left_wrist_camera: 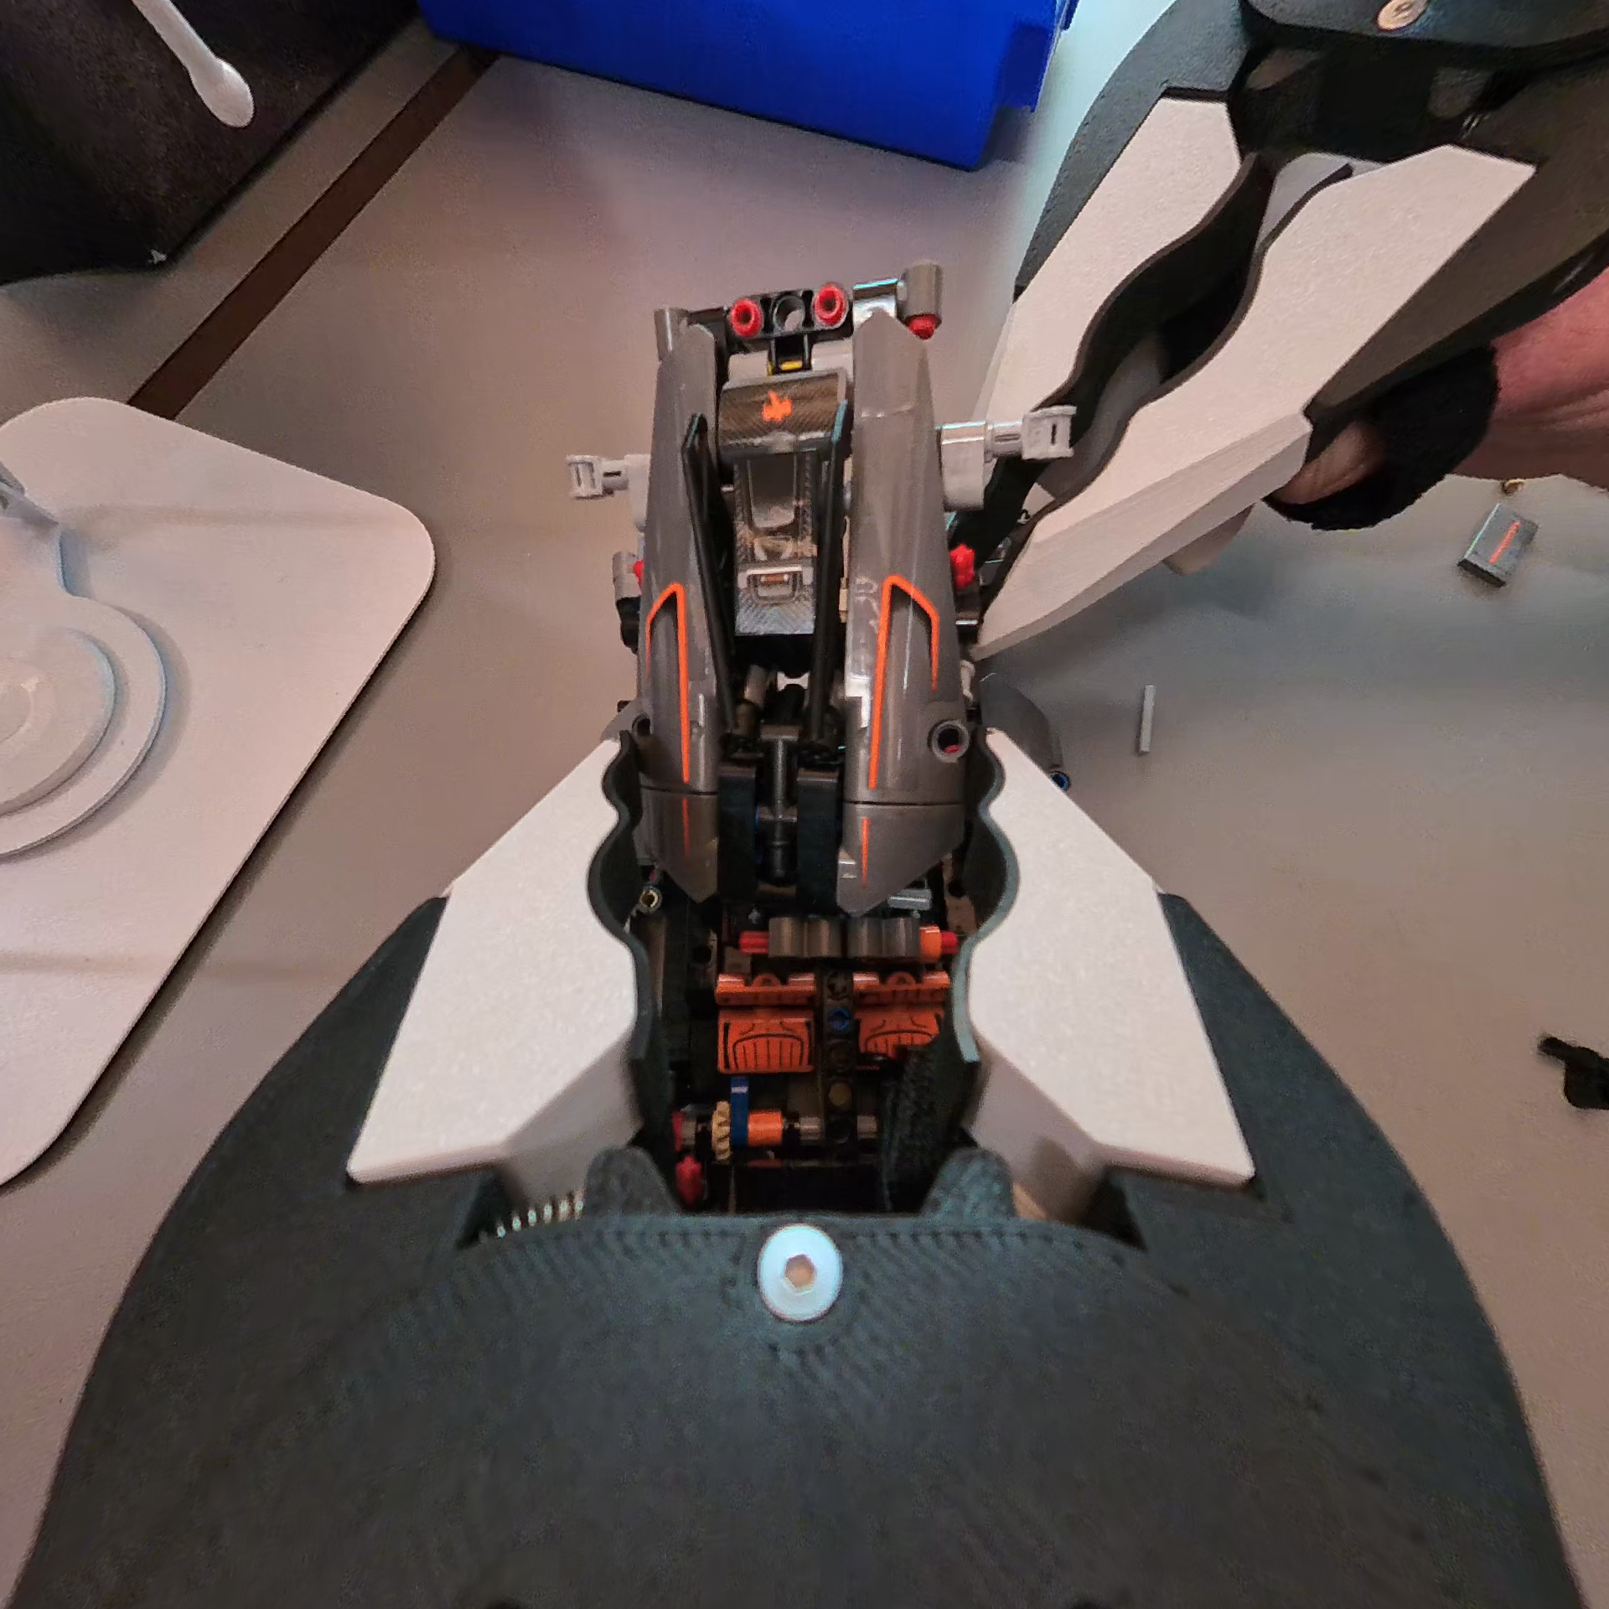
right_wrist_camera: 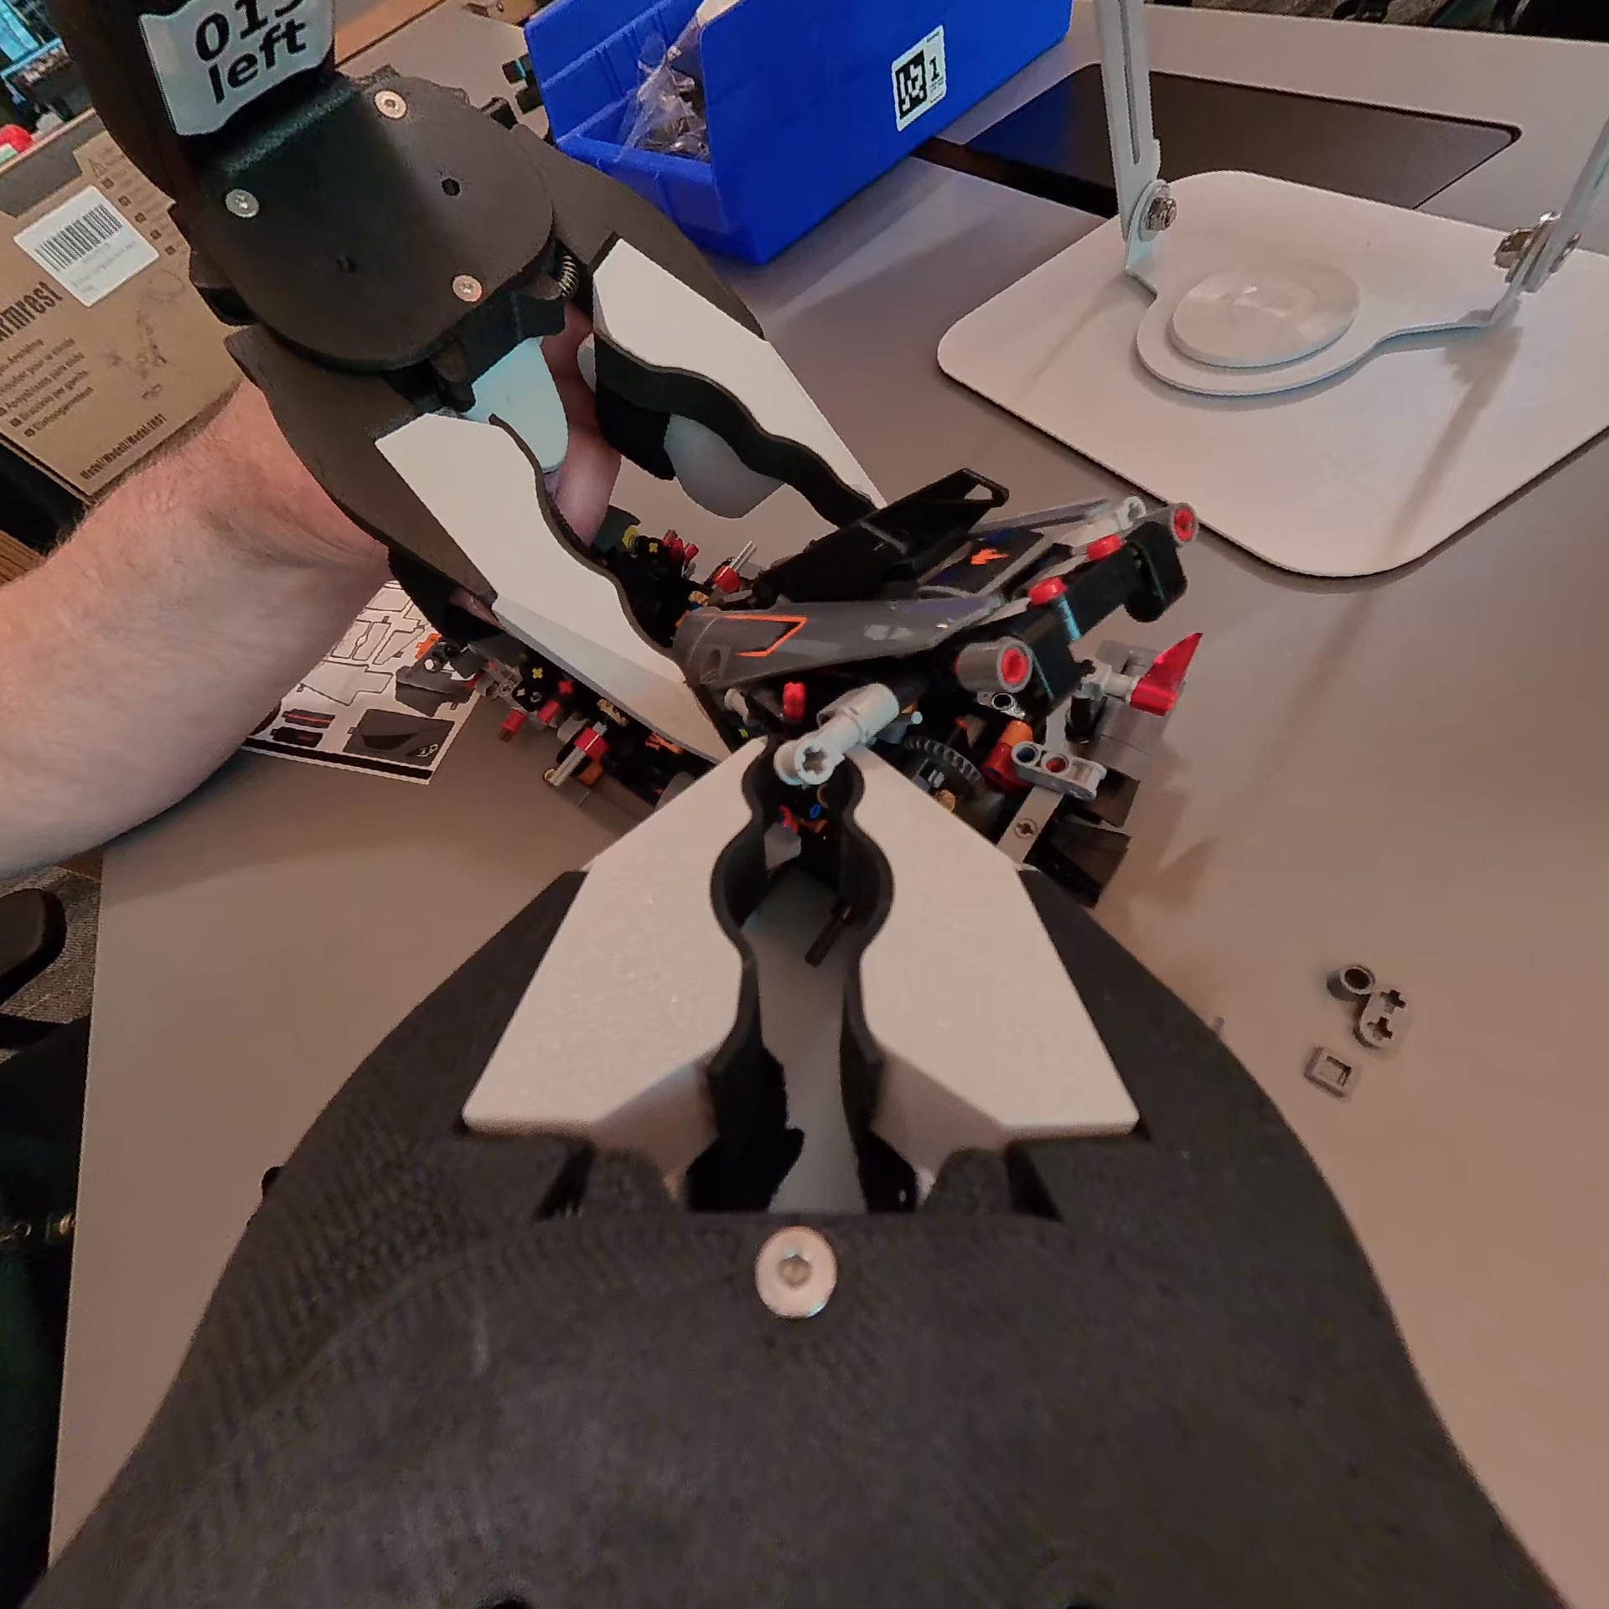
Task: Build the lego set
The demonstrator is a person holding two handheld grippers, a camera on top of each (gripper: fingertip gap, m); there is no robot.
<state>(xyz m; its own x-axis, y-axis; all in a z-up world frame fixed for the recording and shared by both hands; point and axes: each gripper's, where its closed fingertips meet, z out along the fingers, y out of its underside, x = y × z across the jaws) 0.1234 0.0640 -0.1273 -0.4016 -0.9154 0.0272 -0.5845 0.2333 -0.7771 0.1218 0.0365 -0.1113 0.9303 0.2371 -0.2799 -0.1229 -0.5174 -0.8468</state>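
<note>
Both white fingers point(left_wrist_camera: 522, 975) of the left gripper point(left_wrist_camera: 805, 784) clamp the lego car point(left_wrist_camera: 797, 609). Right gripper point(right_wrist_camera: 805, 784), narrow, touches its grey axle point(right_wrist_camera: 840, 727). Blue bin point(right_wrist_camera: 784, 113) holds plastic bags point(right_wrist_camera: 670, 96).

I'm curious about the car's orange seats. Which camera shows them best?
The left wrist view: the two orange ribbed seats sit in plain sight between the left tongs. In the right wrist view they are hidden behind the grey and black lego car.

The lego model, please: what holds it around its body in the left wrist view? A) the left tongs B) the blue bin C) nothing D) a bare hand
A: the left tongs close around both sides of the lego model, while the right tongs meet its side.
</note>
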